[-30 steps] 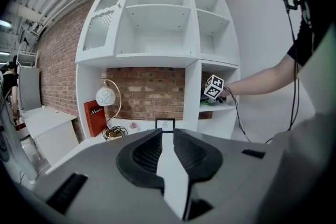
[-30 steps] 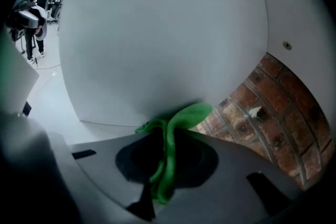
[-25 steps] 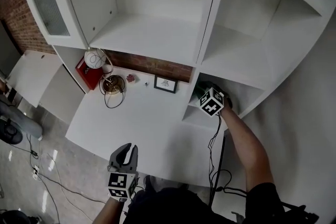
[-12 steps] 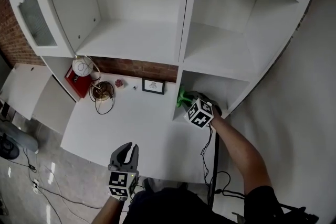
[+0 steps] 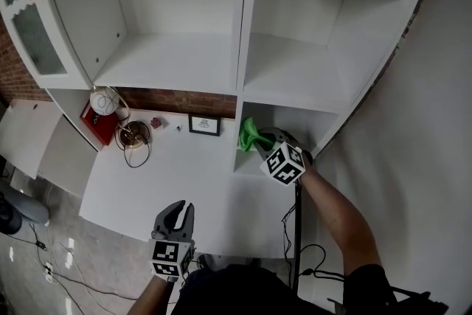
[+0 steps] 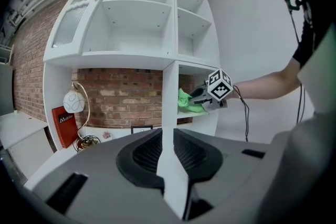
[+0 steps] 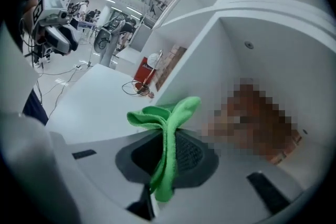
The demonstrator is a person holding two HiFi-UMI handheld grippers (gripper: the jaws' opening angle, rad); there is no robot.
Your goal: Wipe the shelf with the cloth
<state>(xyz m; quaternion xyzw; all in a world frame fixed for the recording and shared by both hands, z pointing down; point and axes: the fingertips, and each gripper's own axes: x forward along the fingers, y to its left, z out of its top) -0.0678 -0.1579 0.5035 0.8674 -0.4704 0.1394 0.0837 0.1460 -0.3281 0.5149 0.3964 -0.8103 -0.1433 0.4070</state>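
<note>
Head view is showing the right gripper (image 5: 259,142) reaching into the lowest right compartment of the white shelf unit (image 5: 237,26). Its jaws are clamping down on a green cloth (image 5: 249,134). The cloth is sitting at the compartment's front left corner, just beside the upright divider (image 5: 240,85) and over the shelf board (image 5: 247,163). Whether it is actually pressing on the board is not showing clearly.

In the right gripper view the jaws are pinching the cloth by a fold. This is leaving a loose bunch flopping out ahead of the tips, probably so that fabric rather than plastic is meeting the shelf.

The left gripper (image 5: 177,210) is hanging low near the person's body, over the near edge of the white desk top (image 5: 169,166). Its jaws are standing only a little apart and gripping nothing. It is likely idling there because the wipe needs one hand only.

The picture frame (image 5: 204,125) and the lamp (image 5: 103,102) are standing well apart from the cloth, against the brick at the back of the desk. The wipe appears to be working along the front of this compartment, with the upper shelves looking bare.
</note>
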